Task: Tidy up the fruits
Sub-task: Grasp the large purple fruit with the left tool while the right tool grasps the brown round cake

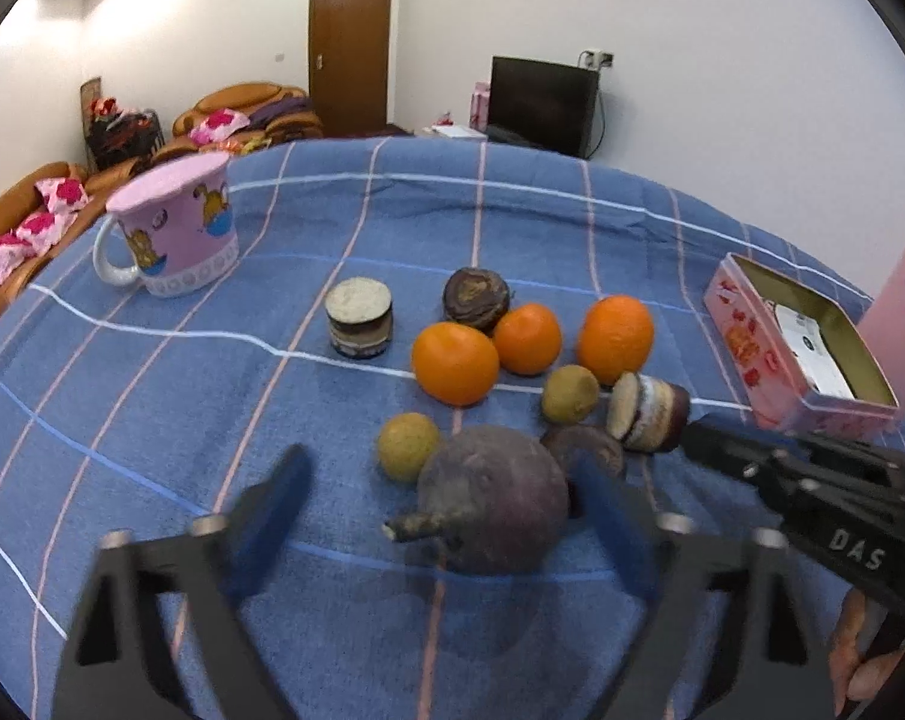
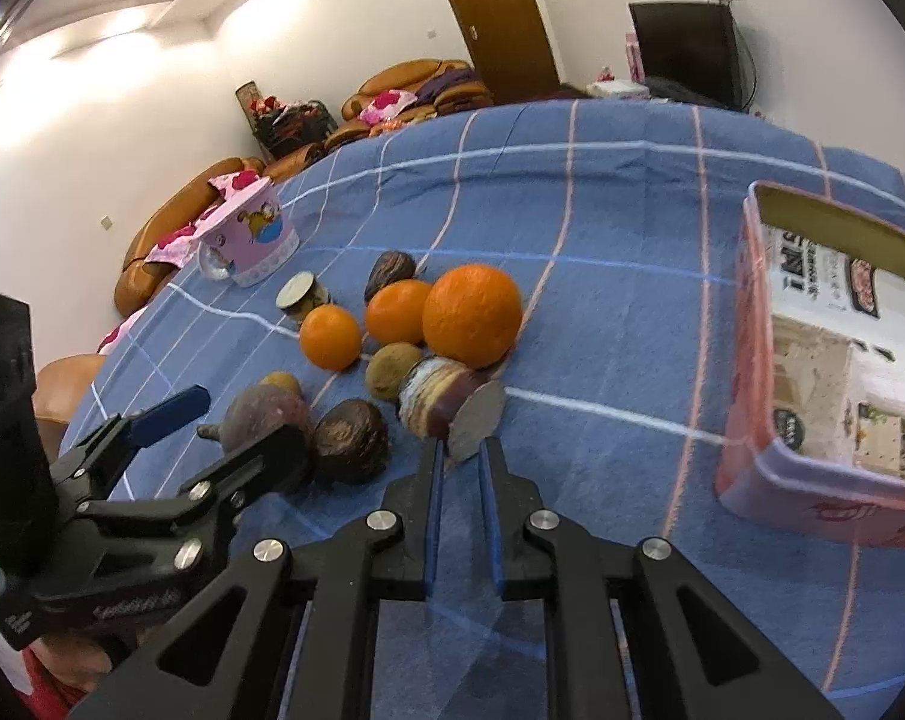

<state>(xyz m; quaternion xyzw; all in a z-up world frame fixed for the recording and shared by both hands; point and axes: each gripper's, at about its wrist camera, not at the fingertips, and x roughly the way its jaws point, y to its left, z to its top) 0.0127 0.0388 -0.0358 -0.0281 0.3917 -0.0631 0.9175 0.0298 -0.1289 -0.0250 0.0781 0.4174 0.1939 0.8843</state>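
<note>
Blue-padded left tongs [image 1: 446, 516] straddle a purple fruit [image 1: 494, 498] (spread), right tongs [image 2: 459, 450] pinching a sliced piece [image 2: 446, 399].

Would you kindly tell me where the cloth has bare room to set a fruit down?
Bare cloth lies between the pink mug and the small jar, and between the largest orange and the pink tin. The oranges and dark fruits crowd together.

Beside the big orange [image 2: 472, 315], the right gripper [image 2: 459, 450] pinches the sliced fruit's [image 2: 437, 399] flat end; pink tin [image 2: 746, 360] well apart.
</note>
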